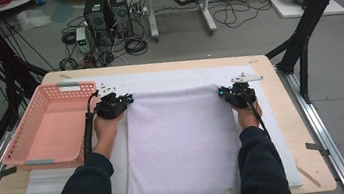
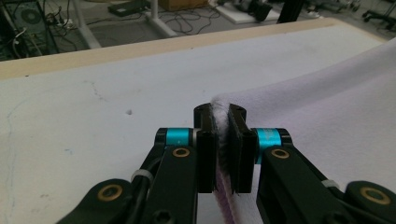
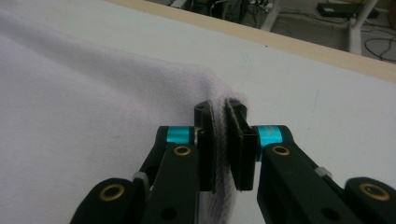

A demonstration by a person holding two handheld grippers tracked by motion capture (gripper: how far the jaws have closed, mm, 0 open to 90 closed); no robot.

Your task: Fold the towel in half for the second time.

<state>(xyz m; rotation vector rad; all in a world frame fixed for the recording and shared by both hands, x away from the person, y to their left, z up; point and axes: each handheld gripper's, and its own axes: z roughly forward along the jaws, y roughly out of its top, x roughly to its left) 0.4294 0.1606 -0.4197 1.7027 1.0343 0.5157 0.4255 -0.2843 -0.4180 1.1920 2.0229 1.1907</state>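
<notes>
- Lilac towel (image 1: 181,141) lay flat, centre frame, on the white mat (image 1: 275,129).
- Left gripper (image 1: 127,100) and right gripper (image 1: 222,92) each pinched a far corner tight.
- Folding looked underway; next, probably lift both corners evenly toward the near edge.

A pale towel (image 1: 181,143) lies flat on the table (image 1: 282,107). The left gripper (image 1: 121,102) pinches its eleven-o'clock corner, the right gripper (image 1: 225,92) its one-o'clock corner. A pink basket (image 1: 47,126) sits at nine o'clock.
</notes>
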